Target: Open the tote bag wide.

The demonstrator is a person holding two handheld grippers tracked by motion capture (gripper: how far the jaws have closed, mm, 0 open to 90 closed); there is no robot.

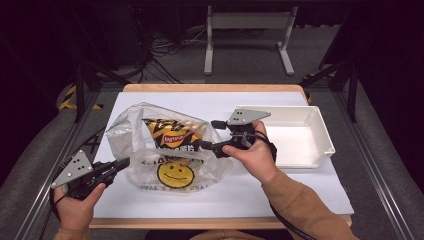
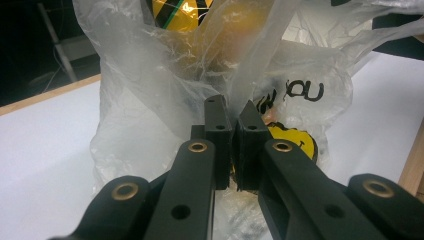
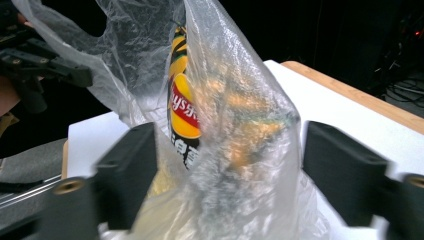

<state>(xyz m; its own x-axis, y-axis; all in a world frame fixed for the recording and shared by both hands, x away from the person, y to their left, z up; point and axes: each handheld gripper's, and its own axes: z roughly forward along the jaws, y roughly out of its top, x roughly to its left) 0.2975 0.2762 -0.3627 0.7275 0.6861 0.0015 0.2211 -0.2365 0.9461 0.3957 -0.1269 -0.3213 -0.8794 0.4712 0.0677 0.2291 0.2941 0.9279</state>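
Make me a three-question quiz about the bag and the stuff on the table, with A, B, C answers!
1. Where is the white tray?
A. right of the plastic bag
B. inside the bag
C. on the floor

2. What colour is the smiley face on the bag?
A. blue
B. yellow
C. green

3. What is the left gripper doing?
A. lying open on the table
B. holding the tray
C. pinching the bag's plastic

Answers:
1 A: in the high view the tray sits at the table's right side, beside the bag.
2 B: the round face is yellow with black features.
3 C: in the left gripper view its jaws are shut on a fold of plastic.
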